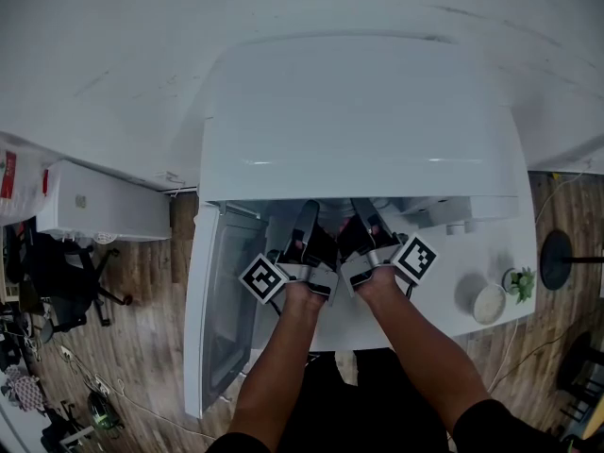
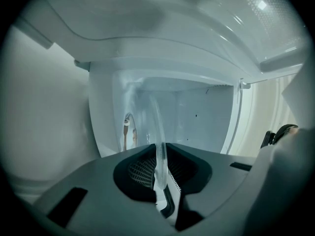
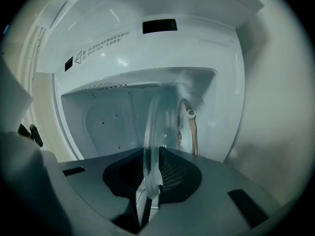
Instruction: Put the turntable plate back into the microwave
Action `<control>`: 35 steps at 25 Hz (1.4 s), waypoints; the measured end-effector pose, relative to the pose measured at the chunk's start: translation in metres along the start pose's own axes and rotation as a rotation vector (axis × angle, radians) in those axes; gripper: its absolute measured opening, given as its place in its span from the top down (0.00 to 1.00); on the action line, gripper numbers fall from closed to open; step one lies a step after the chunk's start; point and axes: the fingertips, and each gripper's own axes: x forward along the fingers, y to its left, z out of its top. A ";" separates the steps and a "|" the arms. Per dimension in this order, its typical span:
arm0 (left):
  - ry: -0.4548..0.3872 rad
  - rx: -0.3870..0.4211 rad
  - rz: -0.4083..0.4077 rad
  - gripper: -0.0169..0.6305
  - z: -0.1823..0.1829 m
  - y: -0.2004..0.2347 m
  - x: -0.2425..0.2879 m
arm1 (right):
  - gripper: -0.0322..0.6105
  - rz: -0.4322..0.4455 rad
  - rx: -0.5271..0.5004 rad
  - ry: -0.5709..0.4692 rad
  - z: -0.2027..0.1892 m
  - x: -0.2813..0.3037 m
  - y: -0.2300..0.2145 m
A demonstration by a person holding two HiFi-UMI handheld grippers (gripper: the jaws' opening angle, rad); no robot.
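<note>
The white microwave (image 1: 359,121) is seen from above, its cavity (image 2: 197,117) facing me. A clear glass turntable plate (image 2: 156,127) is held edge-on, reaching into the cavity. My left gripper (image 2: 161,155) is shut on the plate's rim. My right gripper (image 3: 150,157) is shut on the rim of the same plate (image 3: 152,127). In the head view the two grippers, left (image 1: 304,242) and right (image 1: 370,232), sit side by side at the cavity mouth, and the plate is too clear to make out there. A roller ring (image 3: 189,129) shows inside the cavity beyond the plate.
The microwave door (image 1: 222,310) stands swung out on my left. On the white counter to the right sit a small potted plant (image 1: 520,281) and a white cup (image 1: 489,303). A white box (image 1: 104,201) and an office chair (image 1: 61,286) are on the floor at left.
</note>
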 end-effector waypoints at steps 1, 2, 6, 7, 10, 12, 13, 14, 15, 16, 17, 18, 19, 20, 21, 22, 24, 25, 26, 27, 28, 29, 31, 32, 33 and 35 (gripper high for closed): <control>-0.001 -0.003 -0.010 0.86 0.000 -0.001 0.001 | 0.83 0.002 0.006 0.002 0.001 0.001 0.001; -0.003 -0.006 -0.021 0.85 0.000 -0.002 0.001 | 0.82 0.003 0.012 0.003 0.002 0.001 0.001; -0.009 0.000 -0.047 0.83 0.000 -0.006 0.007 | 0.79 -0.022 -0.021 0.023 0.002 -0.004 0.002; -0.007 0.009 -0.049 0.83 0.000 -0.007 0.009 | 0.79 -0.026 -0.033 0.026 0.001 -0.006 0.002; -0.008 0.015 -0.035 0.83 0.000 -0.005 0.012 | 0.80 -0.039 -0.019 0.015 0.001 -0.011 0.001; -0.013 0.015 -0.010 0.84 -0.002 0.000 0.012 | 0.82 -0.067 -0.015 0.019 0.000 -0.013 -0.002; -0.015 0.015 0.006 0.84 -0.002 0.003 0.012 | 0.83 -0.082 -0.017 0.028 -0.002 -0.014 -0.003; -0.018 0.014 0.025 0.85 -0.002 0.006 0.012 | 0.82 -0.094 -0.018 0.036 -0.004 -0.015 -0.004; -0.019 0.013 0.046 0.85 -0.002 0.009 0.011 | 0.81 -0.104 -0.020 0.042 -0.005 -0.016 -0.005; -0.018 0.014 0.069 0.85 -0.003 0.013 0.011 | 0.81 -0.114 -0.020 0.044 -0.006 -0.016 -0.006; -0.012 0.020 0.091 0.86 -0.004 0.015 0.011 | 0.80 -0.126 -0.018 0.045 -0.005 -0.017 -0.008; -0.001 0.036 0.112 0.86 -0.005 0.017 0.010 | 0.79 -0.139 -0.017 0.047 -0.005 -0.018 -0.011; 0.013 0.061 0.133 0.86 -0.007 0.019 0.010 | 0.80 -0.151 -0.017 0.050 -0.004 -0.019 -0.014; 0.026 0.085 0.154 0.86 -0.008 0.020 0.009 | 0.80 -0.163 -0.018 0.053 -0.004 -0.020 -0.016; 0.037 0.105 0.173 0.86 -0.010 0.021 0.008 | 0.80 -0.175 -0.021 0.052 -0.003 -0.020 -0.018; 0.042 0.121 0.194 0.85 -0.010 0.023 0.004 | 0.81 -0.186 -0.025 0.046 -0.002 -0.021 -0.019; 0.048 0.168 0.266 0.82 -0.009 0.032 -0.010 | 0.81 -0.207 -0.050 0.029 0.001 -0.021 -0.019; 0.052 0.186 0.295 0.80 -0.009 0.036 -0.017 | 0.81 -0.217 -0.067 0.025 0.003 -0.021 -0.019; 0.057 0.194 0.308 0.80 -0.011 0.038 -0.023 | 0.81 -0.227 -0.083 0.027 0.003 -0.021 -0.019; 0.061 0.196 0.311 0.80 -0.014 0.038 -0.027 | 0.80 -0.239 -0.099 0.033 0.002 -0.022 -0.020; 0.067 0.202 0.311 0.80 -0.017 0.037 -0.030 | 0.80 -0.257 -0.120 0.043 0.002 -0.024 -0.022; 0.075 0.218 0.312 0.80 -0.020 0.036 -0.033 | 0.80 -0.279 -0.150 0.055 0.001 -0.026 -0.024; 0.097 0.279 0.320 0.80 -0.024 0.033 -0.039 | 0.79 -0.322 -0.223 0.074 -0.001 -0.032 -0.026; 0.110 0.323 0.325 0.80 -0.026 0.031 -0.042 | 0.78 -0.340 -0.263 0.081 -0.001 -0.035 -0.027; 0.124 0.371 0.329 0.80 -0.027 0.029 -0.044 | 0.77 -0.353 -0.306 0.089 -0.001 -0.038 -0.027; 0.153 0.481 0.339 0.80 -0.029 0.024 -0.050 | 0.77 -0.364 -0.413 0.115 -0.003 -0.046 -0.024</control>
